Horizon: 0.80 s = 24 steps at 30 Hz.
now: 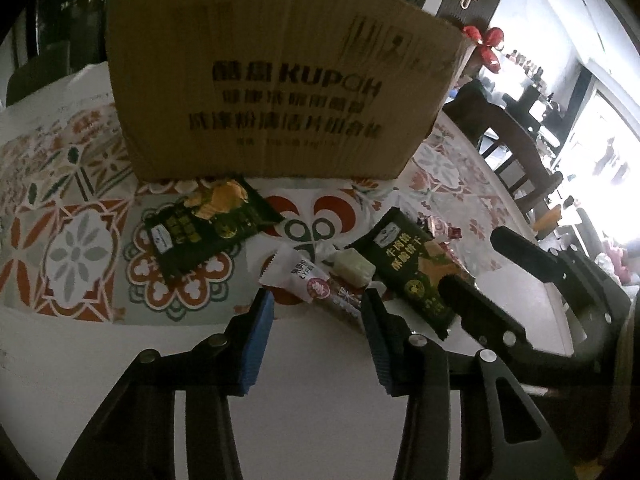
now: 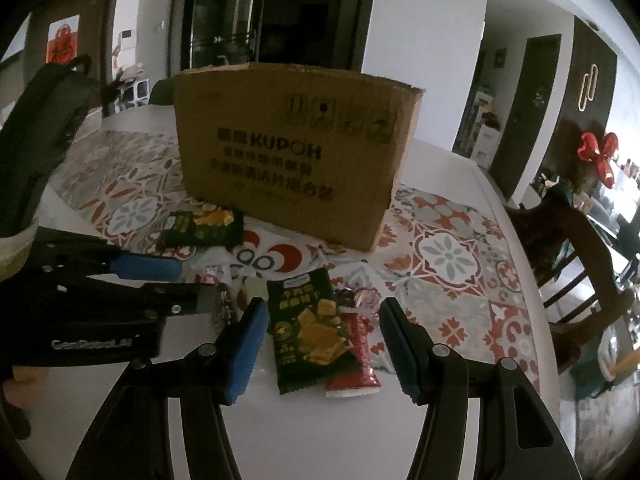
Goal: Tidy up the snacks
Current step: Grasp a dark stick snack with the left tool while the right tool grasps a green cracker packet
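Observation:
A brown cardboard box (image 1: pixel 280 92) stands upright on a patterned mat; it also shows in the right wrist view (image 2: pixel 296 168). Snacks lie in front of it: a dark green chip packet (image 1: pixel 208 224) on the left, a white and pink wrapper (image 1: pixel 308 280), a pale green candy (image 1: pixel 354 268) and a dark green biscuit packet (image 1: pixel 420 272). My left gripper (image 1: pixel 318 312) is open, just short of the white wrapper. My right gripper (image 2: pixel 322 320) is open around the biscuit packet (image 2: pixel 308 320), with a red sachet (image 2: pixel 354 352) beside it.
The table (image 2: pixel 460 168) is white with a tiled-pattern mat (image 2: pixel 440 256). A dark wooden chair (image 2: pixel 576 264) stands at the right edge. Small wrapped candies (image 2: pixel 360 296) lie behind the biscuit packet. The left gripper's body (image 2: pixel 100 300) fills the left of the right wrist view.

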### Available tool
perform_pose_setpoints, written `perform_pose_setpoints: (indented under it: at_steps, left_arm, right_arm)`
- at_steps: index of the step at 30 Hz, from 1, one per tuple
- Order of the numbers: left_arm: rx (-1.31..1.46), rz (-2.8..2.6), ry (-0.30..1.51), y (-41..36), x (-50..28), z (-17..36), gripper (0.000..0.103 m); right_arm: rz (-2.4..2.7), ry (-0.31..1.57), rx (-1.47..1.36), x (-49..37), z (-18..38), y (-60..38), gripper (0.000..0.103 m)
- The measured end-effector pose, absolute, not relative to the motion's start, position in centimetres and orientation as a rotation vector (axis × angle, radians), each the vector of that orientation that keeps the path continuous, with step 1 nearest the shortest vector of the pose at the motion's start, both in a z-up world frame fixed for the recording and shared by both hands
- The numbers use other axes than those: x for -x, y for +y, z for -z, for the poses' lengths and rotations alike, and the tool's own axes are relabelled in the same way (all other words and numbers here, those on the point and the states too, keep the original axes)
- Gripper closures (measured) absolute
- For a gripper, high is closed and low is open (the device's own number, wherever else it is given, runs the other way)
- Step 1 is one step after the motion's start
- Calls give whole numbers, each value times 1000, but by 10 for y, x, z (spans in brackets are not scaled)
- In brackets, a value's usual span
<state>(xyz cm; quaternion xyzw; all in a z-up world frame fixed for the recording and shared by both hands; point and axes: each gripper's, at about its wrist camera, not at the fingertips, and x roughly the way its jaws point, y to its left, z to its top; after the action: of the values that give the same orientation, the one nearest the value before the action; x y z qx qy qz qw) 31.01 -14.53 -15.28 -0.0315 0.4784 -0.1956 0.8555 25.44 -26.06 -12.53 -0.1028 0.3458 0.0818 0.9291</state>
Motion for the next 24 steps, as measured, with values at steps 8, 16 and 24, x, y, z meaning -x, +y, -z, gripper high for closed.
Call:
perform_pose_setpoints:
  at_steps: [8,16,24]
  left_arm:
    - [34,398,1007,-156,-317,157,62]
    - [25,387,1017,-157,-321,161,67]
    - [23,414,1005,-150,-324,163,85]
  right_arm:
    - [-181,725,240,-256,135,-258,44]
    - [-190,733,222,-260,138,-257,44]
    - [-179,749,250,-264,145,-249,44]
